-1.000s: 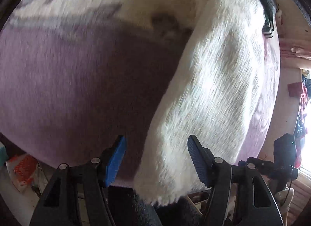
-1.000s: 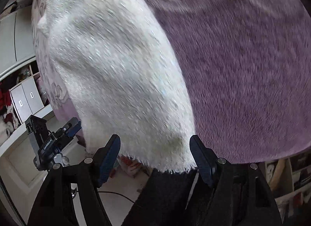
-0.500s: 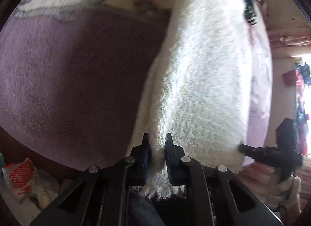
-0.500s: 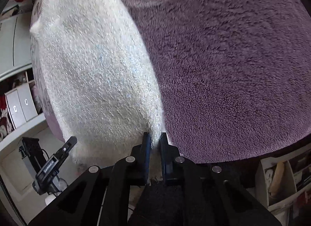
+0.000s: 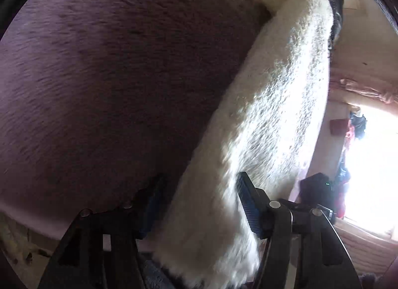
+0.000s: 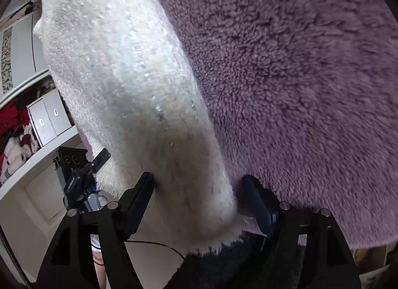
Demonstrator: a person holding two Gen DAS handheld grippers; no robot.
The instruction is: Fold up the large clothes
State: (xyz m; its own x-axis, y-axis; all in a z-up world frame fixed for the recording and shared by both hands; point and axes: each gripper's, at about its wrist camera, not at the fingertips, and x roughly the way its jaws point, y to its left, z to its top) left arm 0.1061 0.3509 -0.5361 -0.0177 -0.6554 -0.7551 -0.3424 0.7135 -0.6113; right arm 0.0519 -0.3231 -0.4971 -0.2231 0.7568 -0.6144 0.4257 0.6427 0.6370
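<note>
Both grippers are pointed steeply down toward a purple blanket (image 6: 298, 70) on which a white fluffy garment (image 6: 119, 65) is laid as a long folded strip. The left gripper (image 5: 199, 202) is held over the strip's near end, at the blanket's edge; its jaws have just been opening and are now parted, with the near end of the garment (image 5: 268, 104) between the blue pads. No pad is seen pressing on the fabric. The right gripper (image 6: 199, 197) is held the same way over the same near end, seen from the other side. Its jaws too have just been opening and stand wide apart, the garment's fringed hem lying loose between them and overhanging the blanket's edge.

The long axis of the strip runs away from the grippers. In the left wrist view it is seen slanting up and to the right; in the right wrist view, up and to the left. The far end is cut off by the edge of each picture. The left gripper's body shows at lower left of the right wrist view.
</note>
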